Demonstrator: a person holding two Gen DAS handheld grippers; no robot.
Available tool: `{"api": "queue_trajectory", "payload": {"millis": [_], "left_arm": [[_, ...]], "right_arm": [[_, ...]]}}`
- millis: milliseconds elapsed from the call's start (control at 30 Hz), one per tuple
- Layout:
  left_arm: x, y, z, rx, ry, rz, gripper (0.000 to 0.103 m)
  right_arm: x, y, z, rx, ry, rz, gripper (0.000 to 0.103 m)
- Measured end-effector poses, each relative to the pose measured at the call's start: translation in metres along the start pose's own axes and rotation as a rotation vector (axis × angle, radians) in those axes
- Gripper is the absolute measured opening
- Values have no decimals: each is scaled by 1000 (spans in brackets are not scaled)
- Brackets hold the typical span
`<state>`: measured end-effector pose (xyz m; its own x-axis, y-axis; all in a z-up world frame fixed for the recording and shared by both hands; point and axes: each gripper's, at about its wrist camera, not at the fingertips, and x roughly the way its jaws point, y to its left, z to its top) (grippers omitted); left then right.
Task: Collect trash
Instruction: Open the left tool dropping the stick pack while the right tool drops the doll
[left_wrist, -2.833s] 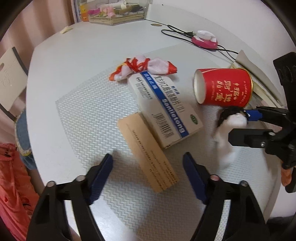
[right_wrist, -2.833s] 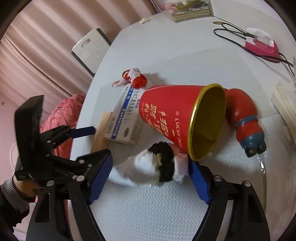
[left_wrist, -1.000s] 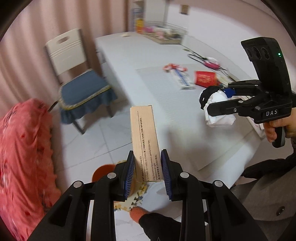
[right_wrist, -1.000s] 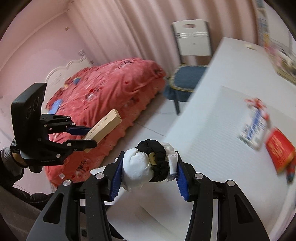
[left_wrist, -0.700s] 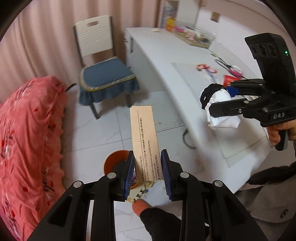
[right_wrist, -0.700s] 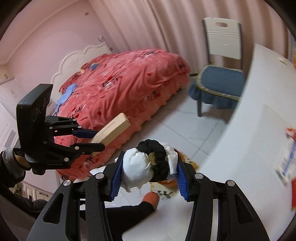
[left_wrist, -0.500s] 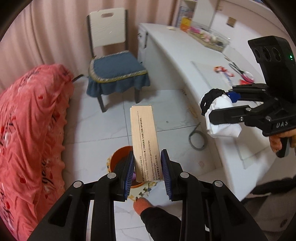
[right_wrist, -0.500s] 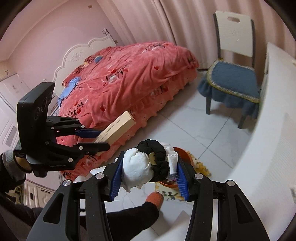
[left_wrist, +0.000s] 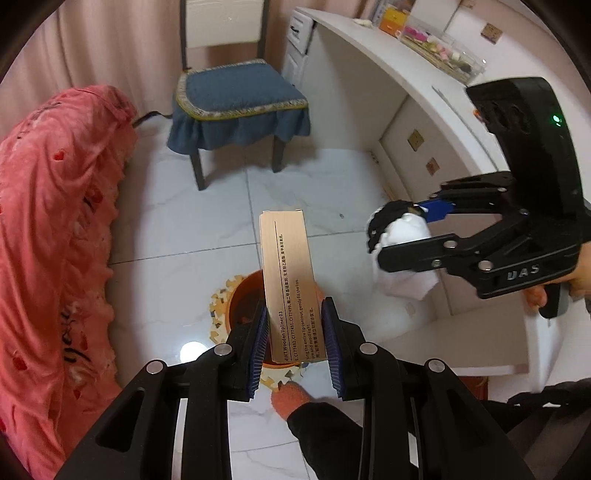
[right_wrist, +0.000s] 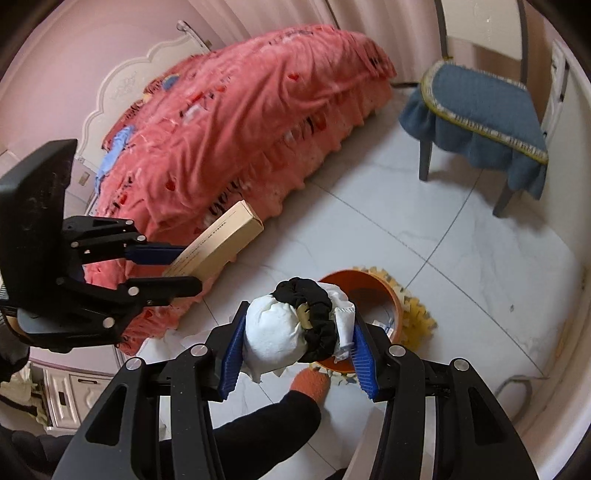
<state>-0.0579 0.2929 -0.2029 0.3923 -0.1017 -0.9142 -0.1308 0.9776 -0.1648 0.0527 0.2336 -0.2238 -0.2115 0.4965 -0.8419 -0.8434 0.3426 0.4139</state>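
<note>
Left wrist view: box (left_wrist: 291, 291) hides much of orange bin (left_wrist: 246, 295).

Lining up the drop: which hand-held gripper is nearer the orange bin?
Too close to call. Left hand-held gripper holds the beige box over the orange bin; right hand-held gripper holds the white bundle over it too.

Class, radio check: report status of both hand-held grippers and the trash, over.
Left hand-held gripper shut on tan box. Right hand-held gripper shut on white wad with black scrunchie. Orange bin on floor below both. Nothing blocking the drop.
</note>
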Motion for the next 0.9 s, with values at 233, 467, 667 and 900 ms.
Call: {"api": "queue_trajectory", "payload": {"millis": [233,467,667,900], "left_arm": [[39,22,-9,9,73,-32,31],[59,27,-9,26,92,-49,31],[67,26,-10,48,105,-29,47],[65,27,-12,40,117,-24,47]], "right_arm": [[52,-16,5,28,65,-21,51],[81,-25,8,62,93,-27,55],[92,-28,7,78,105,-47,63],[86,-30,6,92,93,-60,72]]}}
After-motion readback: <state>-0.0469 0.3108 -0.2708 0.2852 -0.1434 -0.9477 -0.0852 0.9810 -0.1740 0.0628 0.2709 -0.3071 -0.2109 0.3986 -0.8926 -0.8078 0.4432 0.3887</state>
